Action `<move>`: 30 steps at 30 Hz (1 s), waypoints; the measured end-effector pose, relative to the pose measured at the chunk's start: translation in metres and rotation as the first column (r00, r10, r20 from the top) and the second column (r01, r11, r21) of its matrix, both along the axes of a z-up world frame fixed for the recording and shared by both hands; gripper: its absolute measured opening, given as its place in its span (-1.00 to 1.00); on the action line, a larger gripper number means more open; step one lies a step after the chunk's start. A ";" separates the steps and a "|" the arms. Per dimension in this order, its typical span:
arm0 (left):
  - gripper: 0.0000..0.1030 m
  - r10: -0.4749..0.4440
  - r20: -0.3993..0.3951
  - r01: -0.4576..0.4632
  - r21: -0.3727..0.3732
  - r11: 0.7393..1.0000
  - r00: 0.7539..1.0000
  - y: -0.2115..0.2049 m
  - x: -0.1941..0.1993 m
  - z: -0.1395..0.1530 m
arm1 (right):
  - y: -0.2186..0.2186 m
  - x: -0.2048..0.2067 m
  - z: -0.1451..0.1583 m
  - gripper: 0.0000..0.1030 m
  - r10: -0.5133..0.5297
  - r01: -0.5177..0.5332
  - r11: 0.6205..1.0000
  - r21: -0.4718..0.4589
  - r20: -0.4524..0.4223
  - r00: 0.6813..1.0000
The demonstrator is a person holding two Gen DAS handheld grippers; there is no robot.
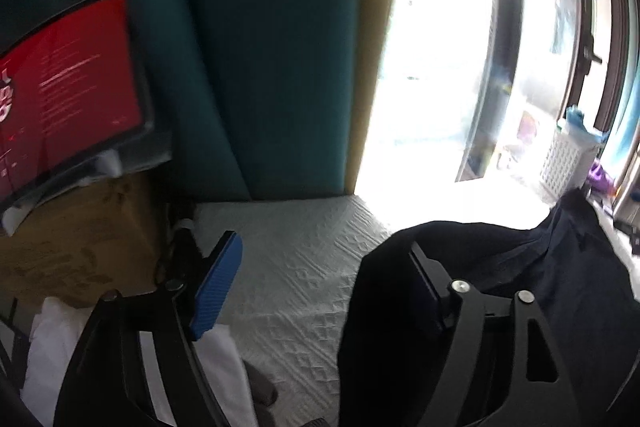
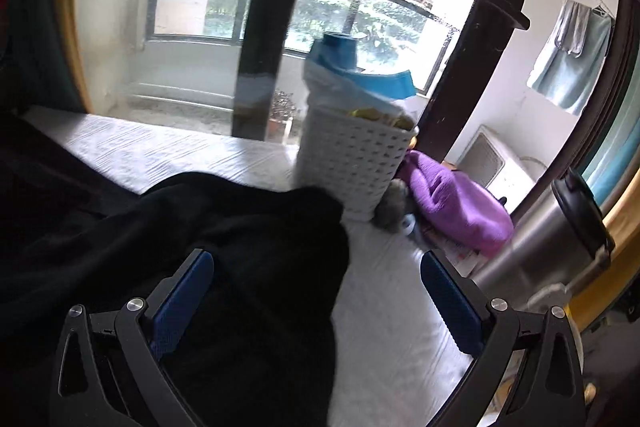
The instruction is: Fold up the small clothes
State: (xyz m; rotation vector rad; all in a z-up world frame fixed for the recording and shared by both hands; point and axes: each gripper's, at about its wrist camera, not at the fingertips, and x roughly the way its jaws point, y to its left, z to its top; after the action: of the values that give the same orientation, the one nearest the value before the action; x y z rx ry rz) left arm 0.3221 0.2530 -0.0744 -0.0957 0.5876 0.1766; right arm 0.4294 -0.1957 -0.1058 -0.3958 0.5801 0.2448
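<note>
A dark navy garment (image 1: pixel 500 267) lies bunched on the white textured cover (image 1: pixel 304 339). In the left wrist view it fills the lower right and wraps around the right finger of my left gripper (image 1: pixel 324 259). That gripper is open: its blue left pad (image 1: pixel 216 287) is bare, with only the cover between the jaws. In the right wrist view the same garment (image 2: pixel 260 247) spreads from the left under the left finger of my right gripper (image 2: pixel 316 263). It reaches partway into the gap. The right gripper is open wide, and neither pad presses on the cloth.
A white laundry basket (image 2: pixel 352 167) stuffed with clothes stands by the window, with a purple cloth (image 2: pixel 460 203) and a steel flask (image 2: pixel 552 239) to its right. On the left are a red screen (image 1: pixel 68 79), a cardboard box (image 1: pixel 80 235) and a white cloth (image 1: pixel 52 359).
</note>
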 end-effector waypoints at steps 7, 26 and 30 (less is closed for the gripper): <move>0.62 0.003 -0.015 -0.004 -0.040 0.999 1.000 0.023 -0.008 0.007 | 0.003 -0.021 -0.003 1.00 0.007 -0.007 1.000 0.013 -0.019 1.000; 0.83 -0.278 -0.183 0.245 -0.183 0.952 0.943 -0.034 0.006 -0.030 | 0.034 -0.039 -0.024 1.00 0.088 -0.076 0.993 0.092 -0.127 0.988; 0.83 -0.323 -0.275 0.297 -0.134 0.945 0.905 -0.065 0.014 -0.056 | 0.033 -0.038 -0.021 1.00 0.086 -0.072 0.991 0.112 -0.125 0.988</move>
State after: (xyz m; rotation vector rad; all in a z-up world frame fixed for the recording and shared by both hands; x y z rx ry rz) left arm 0.3357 0.1881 -0.1304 -0.0608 0.8997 -0.1503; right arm 0.3911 -0.1625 -0.1265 -0.3004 0.6769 0.3785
